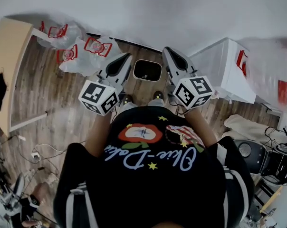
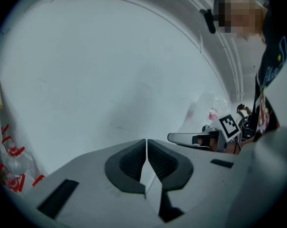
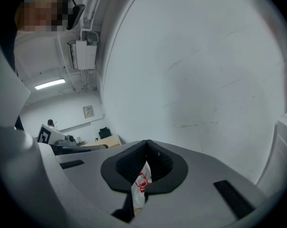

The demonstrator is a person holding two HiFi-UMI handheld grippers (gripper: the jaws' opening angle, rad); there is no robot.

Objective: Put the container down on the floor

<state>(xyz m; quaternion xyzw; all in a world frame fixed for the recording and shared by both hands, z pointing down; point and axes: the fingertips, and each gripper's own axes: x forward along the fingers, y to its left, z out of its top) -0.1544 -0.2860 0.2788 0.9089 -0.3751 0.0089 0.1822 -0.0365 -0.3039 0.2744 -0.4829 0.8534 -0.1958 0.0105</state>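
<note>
Nearest the lens, the dark ribbed pads [image 2: 129, 163] of the left gripper [image 2: 147, 146] are pressed together at their tips, with nothing clamped that I can make out. The right gripper [image 3: 147, 146] is likewise closed tip to tip. A white sliver with red print [image 3: 142, 182] shows in the slot behind its pads (pinched film or only something seen through the gap, I cannot tell).

Outward from the jaws, both grippers face the plain white wall [image 1: 134, 13]. In the head view the small rectangular container with a pale rim and dark inside [image 1: 147, 70] stands on the brown wood-plank floor [image 1: 53, 99]. It lies below and between the two gripper noses, touched by neither, so the set-down looks done.

The likeliest mishap now is a foot. The person's pale shoes [image 1: 127, 101] stand just behind the container, and a forward step could kick or tip it. Clear plastic bags with red print [image 1: 93, 51] lie near on the left and a white box [image 1: 224, 68] on the right, leaving little room to turn.
</note>
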